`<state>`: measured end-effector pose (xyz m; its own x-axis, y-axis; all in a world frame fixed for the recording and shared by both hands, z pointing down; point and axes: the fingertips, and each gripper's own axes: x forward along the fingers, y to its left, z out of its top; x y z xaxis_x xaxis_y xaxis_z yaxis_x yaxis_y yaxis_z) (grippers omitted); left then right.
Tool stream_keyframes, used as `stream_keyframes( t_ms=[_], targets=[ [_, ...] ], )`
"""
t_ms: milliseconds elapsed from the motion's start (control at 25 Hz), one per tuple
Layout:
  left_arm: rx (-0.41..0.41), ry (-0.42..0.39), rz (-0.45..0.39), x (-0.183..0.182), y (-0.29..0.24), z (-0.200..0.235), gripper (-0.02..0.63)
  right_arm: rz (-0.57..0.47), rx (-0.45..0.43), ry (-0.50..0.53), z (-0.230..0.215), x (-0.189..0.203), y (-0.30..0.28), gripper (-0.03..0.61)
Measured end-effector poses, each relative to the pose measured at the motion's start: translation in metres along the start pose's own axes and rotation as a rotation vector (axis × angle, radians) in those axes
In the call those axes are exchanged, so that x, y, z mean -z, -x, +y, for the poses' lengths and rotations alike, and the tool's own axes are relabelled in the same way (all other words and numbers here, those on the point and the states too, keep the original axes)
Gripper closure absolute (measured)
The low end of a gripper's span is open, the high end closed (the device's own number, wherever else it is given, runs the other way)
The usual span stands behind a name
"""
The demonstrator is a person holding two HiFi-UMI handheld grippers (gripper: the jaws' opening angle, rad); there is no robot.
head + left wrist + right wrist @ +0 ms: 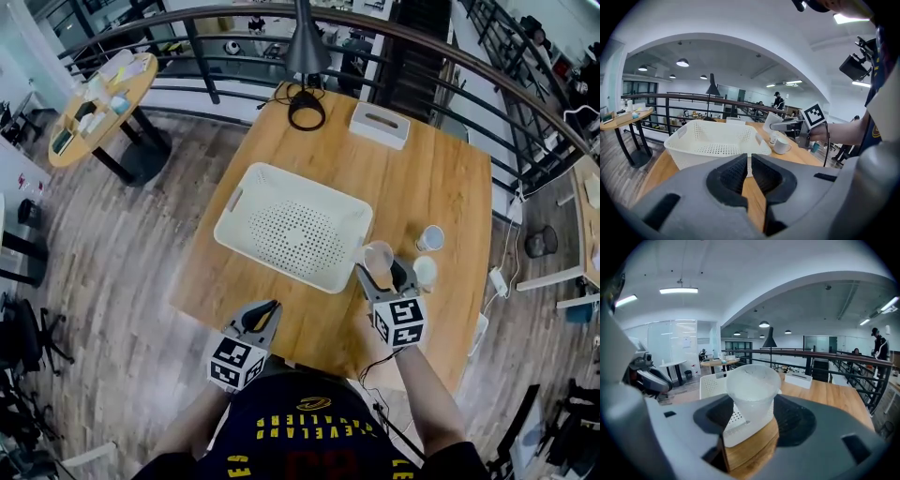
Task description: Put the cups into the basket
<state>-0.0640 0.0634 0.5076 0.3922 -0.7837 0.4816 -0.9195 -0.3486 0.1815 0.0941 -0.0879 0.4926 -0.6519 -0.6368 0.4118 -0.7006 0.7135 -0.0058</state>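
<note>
The right gripper (382, 271) was closed on a clear plastic cup (752, 389), its two jaws pressing the cup's lower sides while the rim stood upright above them. The cup was held off the wooden table (441, 178), just beside the near right corner of the white basket (295, 230) and not yet inside it. In the right gripper view the perforated corner of the basket showed below and behind the cup. The basket sat near the middle of the table, and nothing could be seen in it. Two more cups remained on the table to the right of the basket: one (431, 238) a little past the right gripper and another (425, 273) just beside its right jaw. The left gripper (749, 164) had its jaws shut tight with nothing between them. It hung over the near edge of the table, pointing toward the basket's near side and apart from it. A white tissue box (380, 124) lay at the far side of the table, and a dark lamp (307, 47) stood near the far edge with a black cord (307, 111) coiled at its foot.
</note>
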Motion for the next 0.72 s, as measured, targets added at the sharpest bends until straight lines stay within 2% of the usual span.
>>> stream_keyframes(
  t_ms=[240,480,720],
  targets=[
    [-0.013,-0.014,-0.009,-0.007,0.005,0.034,0.572,0.003,-0.012,0.015,0.022,-0.019,-0.026,0.307],
    [-0.011,0.002,-0.001,-0.008,0.009,0.072,0.517,0.012,-0.005,0.030,0.042,-0.034,-0.053,0.307],
    [-0.002,0.024,0.004,-0.009,0.013,0.110,0.503,0.041,0.004,0.048,0.058,-0.041,-0.081,0.307]
  ],
)
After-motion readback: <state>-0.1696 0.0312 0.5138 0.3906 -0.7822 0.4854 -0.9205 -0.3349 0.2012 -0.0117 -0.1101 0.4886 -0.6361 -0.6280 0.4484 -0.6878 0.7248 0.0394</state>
